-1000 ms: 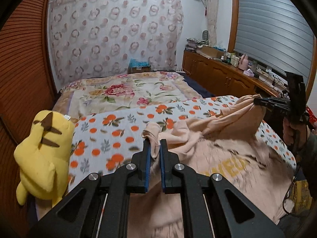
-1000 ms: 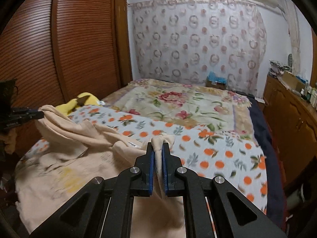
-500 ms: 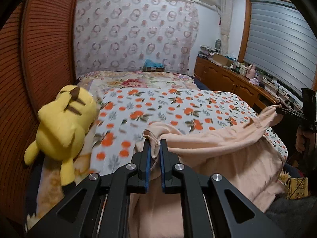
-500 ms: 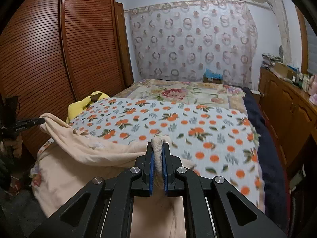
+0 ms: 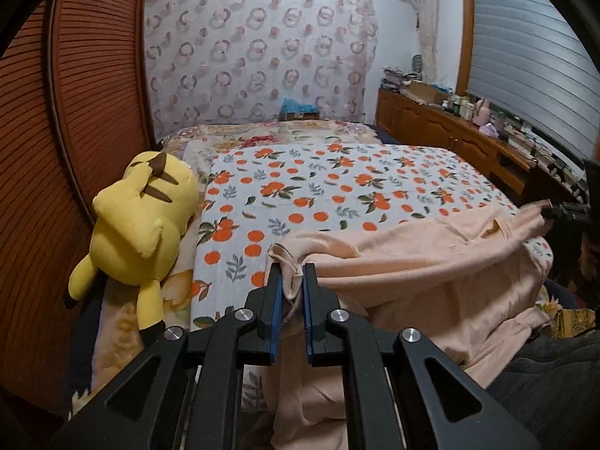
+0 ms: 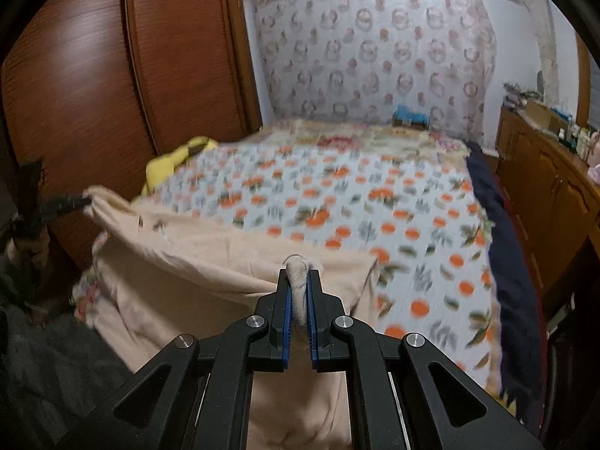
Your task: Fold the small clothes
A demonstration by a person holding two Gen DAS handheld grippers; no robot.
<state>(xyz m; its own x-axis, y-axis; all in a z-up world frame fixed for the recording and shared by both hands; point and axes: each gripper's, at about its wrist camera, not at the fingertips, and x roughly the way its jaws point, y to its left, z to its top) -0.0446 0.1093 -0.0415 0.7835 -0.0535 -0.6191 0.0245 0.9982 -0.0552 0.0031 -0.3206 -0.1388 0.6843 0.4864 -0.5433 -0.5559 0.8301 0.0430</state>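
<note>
A peach-coloured garment [image 5: 431,262] hangs stretched over the near edge of the bed. My left gripper [image 5: 290,273] is shut on one bunched corner of it. My right gripper [image 6: 298,279] is shut on the other corner; the garment [image 6: 210,258] spans between them. The right gripper also shows in the left wrist view [image 5: 562,212] at the far right, pinching the cloth. The left gripper shows in the right wrist view [image 6: 63,202] at the far left, blurred. The lower part of the garment hangs out of sight below the grippers.
The bed has an orange-fruit print sheet [image 5: 356,187] with a floral quilt [image 5: 270,135] behind. A yellow plush toy [image 5: 138,225] lies at the bed's left edge beside a brown wardrobe [image 6: 112,75]. A wooden cabinet [image 5: 450,138] with clutter runs along the right wall.
Both grippers have pulled back toward the near bed edge with the garment, dragging it off the sheet. More of the orange-print sheet is now uncovered and the cloth is pulled tauter.
</note>
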